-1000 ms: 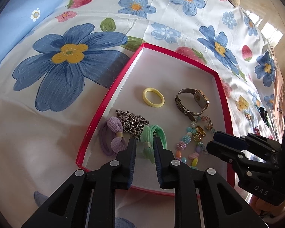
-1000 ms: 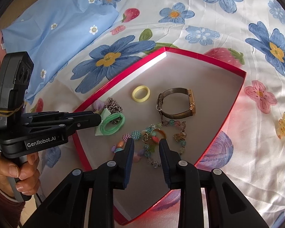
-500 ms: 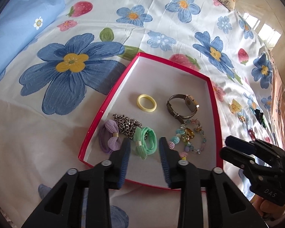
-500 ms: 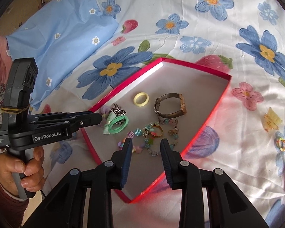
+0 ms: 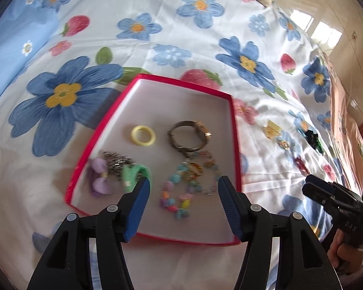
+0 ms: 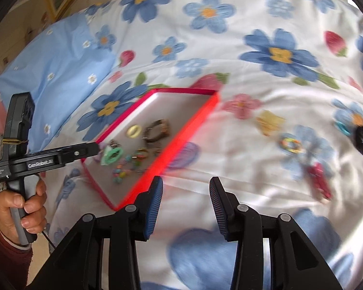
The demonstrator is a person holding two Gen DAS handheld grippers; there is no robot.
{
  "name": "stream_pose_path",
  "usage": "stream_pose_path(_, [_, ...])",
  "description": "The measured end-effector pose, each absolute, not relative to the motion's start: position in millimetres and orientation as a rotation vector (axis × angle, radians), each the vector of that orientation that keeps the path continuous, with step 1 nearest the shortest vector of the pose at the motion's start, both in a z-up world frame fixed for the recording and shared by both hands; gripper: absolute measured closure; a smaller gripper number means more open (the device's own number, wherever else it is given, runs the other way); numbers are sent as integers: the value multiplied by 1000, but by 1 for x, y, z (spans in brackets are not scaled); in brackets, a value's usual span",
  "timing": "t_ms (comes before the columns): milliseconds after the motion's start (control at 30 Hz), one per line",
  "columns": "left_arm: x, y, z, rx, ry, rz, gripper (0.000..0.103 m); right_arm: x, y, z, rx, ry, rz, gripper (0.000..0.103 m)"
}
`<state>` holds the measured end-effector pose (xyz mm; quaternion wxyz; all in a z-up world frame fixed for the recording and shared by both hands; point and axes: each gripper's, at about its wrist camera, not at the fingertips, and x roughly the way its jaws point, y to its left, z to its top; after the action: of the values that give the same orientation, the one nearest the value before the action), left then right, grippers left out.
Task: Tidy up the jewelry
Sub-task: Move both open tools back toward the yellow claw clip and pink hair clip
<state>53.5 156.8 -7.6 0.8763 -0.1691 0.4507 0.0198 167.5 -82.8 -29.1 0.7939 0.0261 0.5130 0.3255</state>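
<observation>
Left gripper (image 5: 182,186): jaws spread wide, holding nothing, hovering over the near end of the shallow red-rimmed cardboard tray (image 5: 233,130). Just ahead of its fingertips: multicoloured bead bracelet (image 5: 181,193), mint-green hair tie (image 5: 136,172), lilac bow tie (image 5: 100,177); yellow ring (image 5: 142,135) and bronze-strap watch (image 5: 190,135) further out.

Right gripper (image 6: 185,188): also parted, nothing between the pads, over the floral bedsheet (image 6: 254,77). The tray sits ahead-left; a red clip (image 6: 318,177) lies loose ahead-right.

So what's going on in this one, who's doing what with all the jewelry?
A person holds a gripper in each hand over a flowered bedsheet. Both the left gripper and the right gripper are open and empty. A red tray already holds a yellow ring, a watch, a beaded bracelet and hair ties. More pieces, including a yellow clip, lie loose on the sheet beside the tray.
</observation>
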Motion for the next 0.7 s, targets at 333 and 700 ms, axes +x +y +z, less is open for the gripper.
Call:
stream_pose_path(333, [85,114,-5,-296,960,-46,37,181,-161,-31,134,1087,526,55])
stream_pose_path(700, [127,66,-4,-217,968,-114,33,195,-194,-44,162,1087,454,55])
